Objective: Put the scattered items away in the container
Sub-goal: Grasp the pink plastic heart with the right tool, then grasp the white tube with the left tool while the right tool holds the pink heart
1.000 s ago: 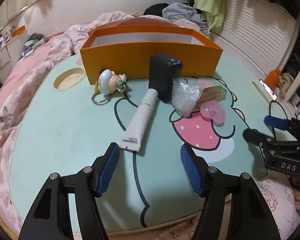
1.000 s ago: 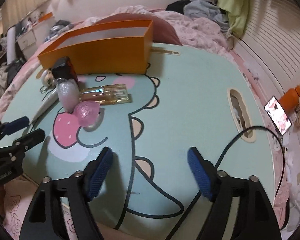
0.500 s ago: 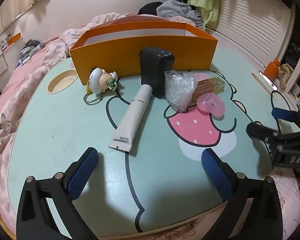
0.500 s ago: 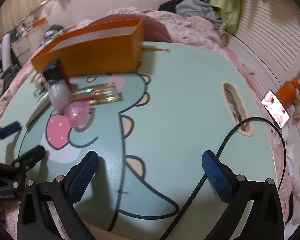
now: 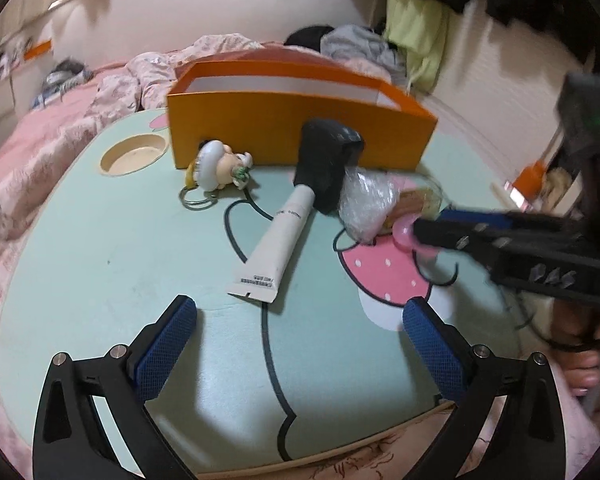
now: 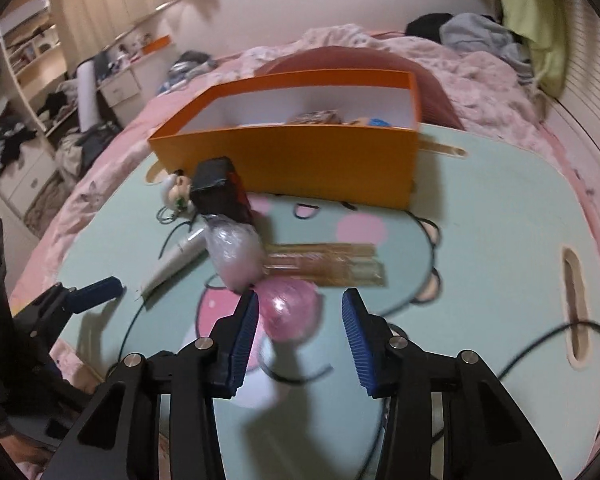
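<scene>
An orange box (image 5: 300,136) (image 6: 284,160) stands at the back of the mint table, with a few items inside. In front of it lie a doll keychain (image 5: 216,168), a white tube (image 5: 276,240) with a black cap (image 5: 328,164), a clear plastic bag (image 5: 366,204) (image 6: 234,256), an amber glass bar (image 6: 324,266) and a pink round object (image 6: 288,312). My right gripper (image 6: 298,330) (image 5: 432,228) is open, its jaws on either side of the pink object. My left gripper (image 5: 296,344) is open and empty, just short of the tube's flat end.
The table has a round cup recess (image 5: 134,154) at the left and a slot handle (image 6: 574,308) at the right. A black cable (image 6: 540,344) lies on the right side. Pink bedding (image 5: 28,152) surrounds the table.
My right gripper moved forward and left to the pink object, and its jaws narrowed around it. My left gripper stayed open and shifted slightly closer to the tube.
</scene>
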Demonstrator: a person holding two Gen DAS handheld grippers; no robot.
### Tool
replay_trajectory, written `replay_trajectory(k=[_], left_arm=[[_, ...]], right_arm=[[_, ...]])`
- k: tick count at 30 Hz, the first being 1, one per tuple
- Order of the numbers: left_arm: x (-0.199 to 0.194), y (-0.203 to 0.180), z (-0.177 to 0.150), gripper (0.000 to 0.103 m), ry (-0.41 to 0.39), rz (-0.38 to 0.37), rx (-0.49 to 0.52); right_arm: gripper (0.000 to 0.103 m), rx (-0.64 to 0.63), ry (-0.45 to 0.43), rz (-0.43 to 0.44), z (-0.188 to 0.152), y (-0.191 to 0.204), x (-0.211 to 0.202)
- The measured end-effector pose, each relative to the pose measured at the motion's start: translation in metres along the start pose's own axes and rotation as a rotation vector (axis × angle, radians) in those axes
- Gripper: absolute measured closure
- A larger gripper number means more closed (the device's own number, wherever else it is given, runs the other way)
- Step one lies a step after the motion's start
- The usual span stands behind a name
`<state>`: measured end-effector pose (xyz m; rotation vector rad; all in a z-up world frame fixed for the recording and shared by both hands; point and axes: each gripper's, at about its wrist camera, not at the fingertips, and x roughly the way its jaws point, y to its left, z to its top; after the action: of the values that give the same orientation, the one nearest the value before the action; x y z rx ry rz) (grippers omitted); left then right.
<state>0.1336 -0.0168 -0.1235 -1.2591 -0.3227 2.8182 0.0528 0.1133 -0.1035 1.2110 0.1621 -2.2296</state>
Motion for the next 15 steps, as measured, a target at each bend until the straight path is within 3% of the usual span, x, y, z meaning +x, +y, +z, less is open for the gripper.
replay_trajectory(k=[3, 4, 7, 13, 15], left_arm=[[-0.005, 0.013, 0.000, 0.001, -0.027, -0.018, -0.065], [-0.006, 0.014, 0.000, 0.002, -0.031, -0.017, -0.073], [-0.008, 0.010, 0.000, 0.015, -0.041, -0.006, -0.057], [-0.012, 0.006, 0.015, 0.020, -0.075, -0.051, -0.028], [-0.005, 0.008, 0.025, 0.027, -0.065, -0.046, -0.034]], right_arm=[[0.062, -0.043, 0.016, -0.035, 0.003, 0.008, 0.012], [0.066, -0.064, 0.015, -0.053, 0.004, 0.011, 0.014], [0.067, -0.082, 0.007, -0.071, 0.004, 0.014, 0.015], [0.067, 0.010, -0.111, -0.015, -0.012, -0.003, -0.010], [0.067, 0.075, -0.155, 0.003, -0.015, -0.015, -0.020]])
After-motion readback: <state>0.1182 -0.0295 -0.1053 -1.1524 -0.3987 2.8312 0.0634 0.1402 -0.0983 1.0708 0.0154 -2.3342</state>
